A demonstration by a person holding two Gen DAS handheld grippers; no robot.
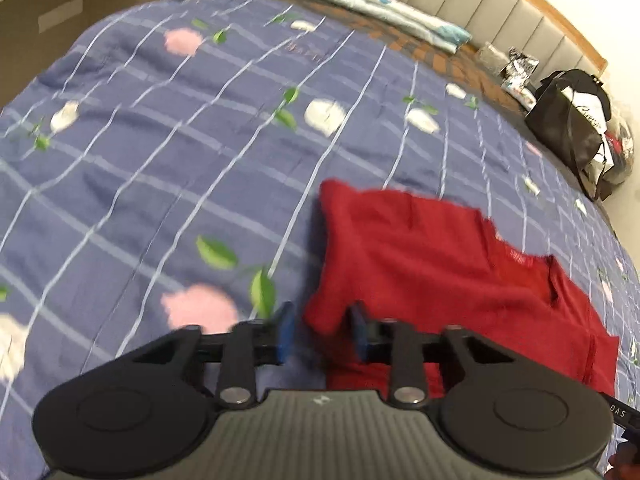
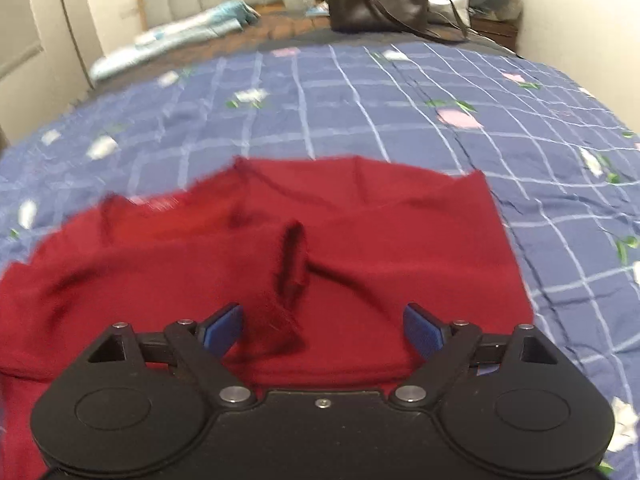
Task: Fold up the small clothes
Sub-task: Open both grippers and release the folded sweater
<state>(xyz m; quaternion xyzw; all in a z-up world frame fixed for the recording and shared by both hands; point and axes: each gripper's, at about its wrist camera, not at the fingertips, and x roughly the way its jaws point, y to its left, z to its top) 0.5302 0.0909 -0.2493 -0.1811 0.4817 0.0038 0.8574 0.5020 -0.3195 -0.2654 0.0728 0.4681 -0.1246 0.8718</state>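
Observation:
A red shirt lies partly folded on the blue checked bedspread. My left gripper is open at the shirt's left edge, one corner of the cloth between its blue pads without being pinched. In the right wrist view the red shirt fills the foreground, with a raised fold or sleeve standing up in its middle. My right gripper is wide open just above the shirt, the fold between its fingers, not gripped.
A black bag with other bundles sits at the bed's far corner; it also shows in the right wrist view. Light blue folded bedding lies by the padded headboard. The bedspread stretches beyond the shirt.

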